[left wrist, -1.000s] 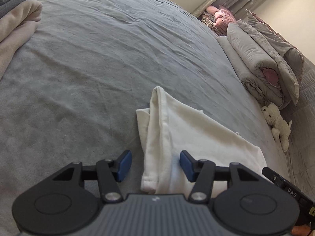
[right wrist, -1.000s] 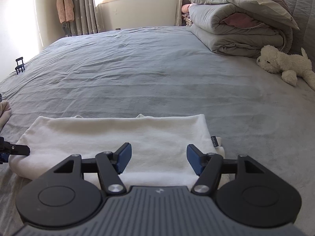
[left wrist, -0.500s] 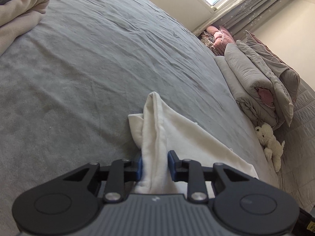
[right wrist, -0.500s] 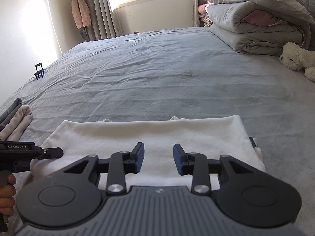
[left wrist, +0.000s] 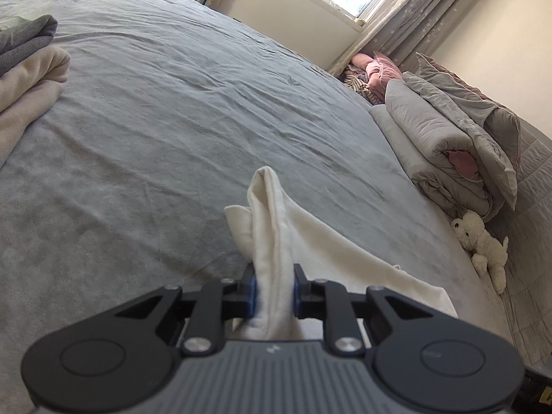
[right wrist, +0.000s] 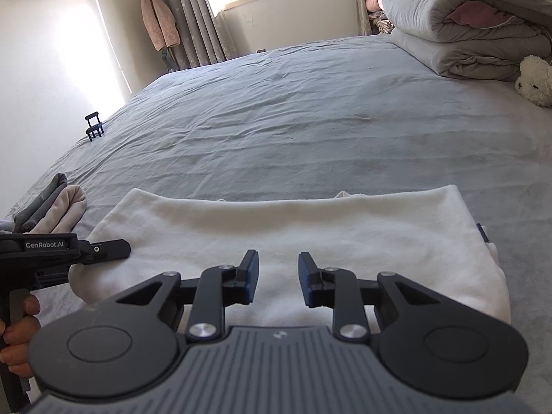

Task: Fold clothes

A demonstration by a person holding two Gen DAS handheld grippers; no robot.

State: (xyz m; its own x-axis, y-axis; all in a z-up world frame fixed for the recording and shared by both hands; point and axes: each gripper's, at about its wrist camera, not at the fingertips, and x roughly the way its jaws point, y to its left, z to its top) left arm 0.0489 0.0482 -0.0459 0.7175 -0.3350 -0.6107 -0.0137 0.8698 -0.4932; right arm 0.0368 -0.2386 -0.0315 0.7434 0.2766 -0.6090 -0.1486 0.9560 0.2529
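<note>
- Far left, right wrist view: a small black chair-shaped stand (right wrist: 94, 126) sits on the wide grey bedsheet (right wrist: 293, 120) near the bed's left edge, well apart from the work.
- Nearer on the left: a loose pile of a dark grey garment (right wrist: 41, 203) over a pale beige fleece garment (right wrist: 69, 207), just beside the left end of the task cloth; the same pile shows at the left edge of the left wrist view.
- Left black two-finger gripper (left wrist: 274, 295): blue pads clenched on a raised ridge of the folded white cotton garment (left wrist: 276, 241). In the right wrist view it enters from the left edge, a person's hand (right wrist: 17, 331) on its grip, its tip at the garment's left end.
- Folded white cotton garment: lies flat on the bedsheet right in front of both grippers, a long rectangle. Long axis runs left to right across the right wrist view; its far long edge faces the window. A small dark tag pokes out at its right end.
- The pinched left end stands up as a narrow fold off the sheet; the rest lies down.
- Right black two-finger gripper (right wrist: 278, 277): blue pads parted with a clear gap, grasping nothing, poised over the middle of the garment's near edge. Contact with the cloth cannot be told.
- Right side: a stack of folded grey quilts (right wrist: 465, 31) with a pink lining showing, against the headboard side, well apart from the garment.
- Far right: a small white plush toy (right wrist: 534, 81) just beside the quilts.
- Nothing lies on the garment or between the grippers and it.
</note>
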